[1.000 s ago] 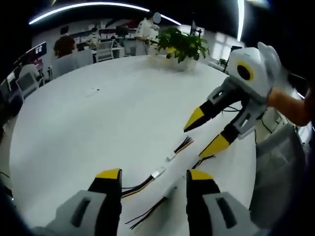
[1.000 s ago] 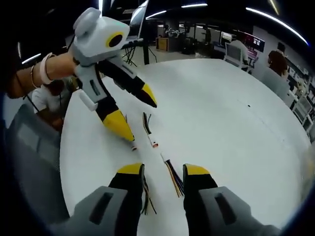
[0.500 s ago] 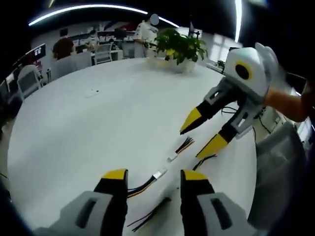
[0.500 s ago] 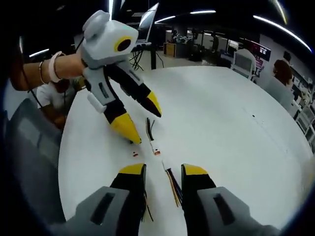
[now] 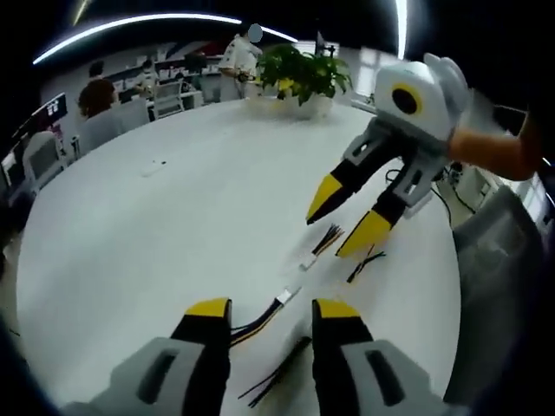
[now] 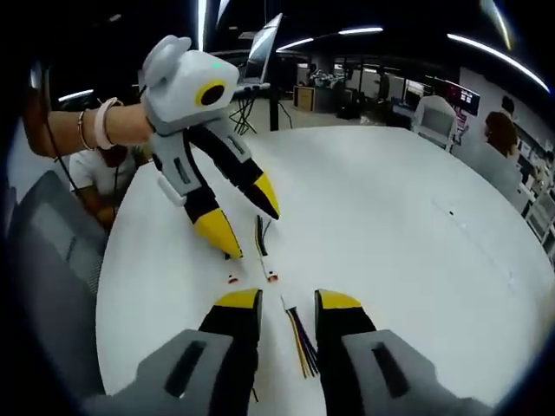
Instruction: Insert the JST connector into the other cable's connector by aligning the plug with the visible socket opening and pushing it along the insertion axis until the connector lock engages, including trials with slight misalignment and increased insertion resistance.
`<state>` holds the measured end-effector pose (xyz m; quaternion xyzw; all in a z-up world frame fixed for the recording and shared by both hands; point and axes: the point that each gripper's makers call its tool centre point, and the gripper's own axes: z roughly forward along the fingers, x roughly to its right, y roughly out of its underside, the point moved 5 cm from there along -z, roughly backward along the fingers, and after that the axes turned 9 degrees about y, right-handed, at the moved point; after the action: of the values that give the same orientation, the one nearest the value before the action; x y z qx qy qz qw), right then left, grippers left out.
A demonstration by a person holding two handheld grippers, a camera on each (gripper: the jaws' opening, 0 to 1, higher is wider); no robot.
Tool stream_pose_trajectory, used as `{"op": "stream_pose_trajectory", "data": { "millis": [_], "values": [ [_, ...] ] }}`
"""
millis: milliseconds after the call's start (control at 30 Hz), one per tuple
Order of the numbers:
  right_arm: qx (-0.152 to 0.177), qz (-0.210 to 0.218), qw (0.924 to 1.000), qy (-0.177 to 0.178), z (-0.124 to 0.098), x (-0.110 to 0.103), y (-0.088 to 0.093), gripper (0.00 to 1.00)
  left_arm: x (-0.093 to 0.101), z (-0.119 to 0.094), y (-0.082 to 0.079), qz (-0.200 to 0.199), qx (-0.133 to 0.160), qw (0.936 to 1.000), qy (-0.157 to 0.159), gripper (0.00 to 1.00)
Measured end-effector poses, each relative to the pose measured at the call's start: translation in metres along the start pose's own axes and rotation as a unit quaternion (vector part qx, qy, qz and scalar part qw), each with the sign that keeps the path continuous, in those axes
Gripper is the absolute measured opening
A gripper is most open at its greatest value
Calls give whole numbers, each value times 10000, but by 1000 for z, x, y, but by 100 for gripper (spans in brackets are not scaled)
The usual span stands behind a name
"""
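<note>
Two short cables lie end to end on the white round table (image 5: 156,225). In the left gripper view, one white connector (image 5: 284,297) with yellow and black wires lies just ahead of my left gripper (image 5: 272,309), which is open. The other cable's connector (image 5: 308,263) and coloured wires (image 5: 328,238) lie below my right gripper (image 5: 334,230), open and tilted down over them. In the right gripper view, my right gripper (image 6: 288,301) is open over the coloured wires (image 6: 299,338), and my left gripper (image 6: 251,230) hovers open beside the far connector (image 6: 271,276).
Loose black wires (image 5: 364,264) and another black wire bundle (image 5: 277,373) lie near the cables. A small red-tipped piece (image 6: 232,279) sits left of the connector. A potted plant (image 5: 303,78) stands at the table's far edge. People sit at desks beyond. A person's forearm (image 6: 104,126) holds the left gripper.
Both grippers have drawn closer to the cables, each tilting down towards its connector. The jaws of both stand slightly narrower than before. The cables have not moved.
</note>
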<state>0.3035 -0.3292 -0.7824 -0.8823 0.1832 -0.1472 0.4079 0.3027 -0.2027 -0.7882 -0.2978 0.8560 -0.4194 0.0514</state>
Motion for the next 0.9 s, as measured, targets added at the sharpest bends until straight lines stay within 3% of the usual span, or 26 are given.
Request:
{"op": "stream_pose_trajectory", "data": {
  "millis": [200, 300, 400, 600, 900],
  "values": [
    [-84, -118, 9999, -63, 3, 4, 6, 19, -2, 4, 3, -77, 2, 9999, 113, 31],
    [-133, -191, 9997, -68, 5, 6, 10, 17, -5, 4, 1, 426, -113, 9990, -46, 30],
    [-112, -233, 9996, -152, 7, 5, 13, 14, -3, 6, 2, 451, -86, 9989, 61, 29],
    [-6, -392, 9987, -312, 13, 2, 18, 10, -2, 12, 4, 924, -167, 9953, 248, 23],
    [371, -253, 9975, -541, 15, 4, 22, 8, -2, 14, 2, 930, 241, 9934, 632, 19]
  ]
}}
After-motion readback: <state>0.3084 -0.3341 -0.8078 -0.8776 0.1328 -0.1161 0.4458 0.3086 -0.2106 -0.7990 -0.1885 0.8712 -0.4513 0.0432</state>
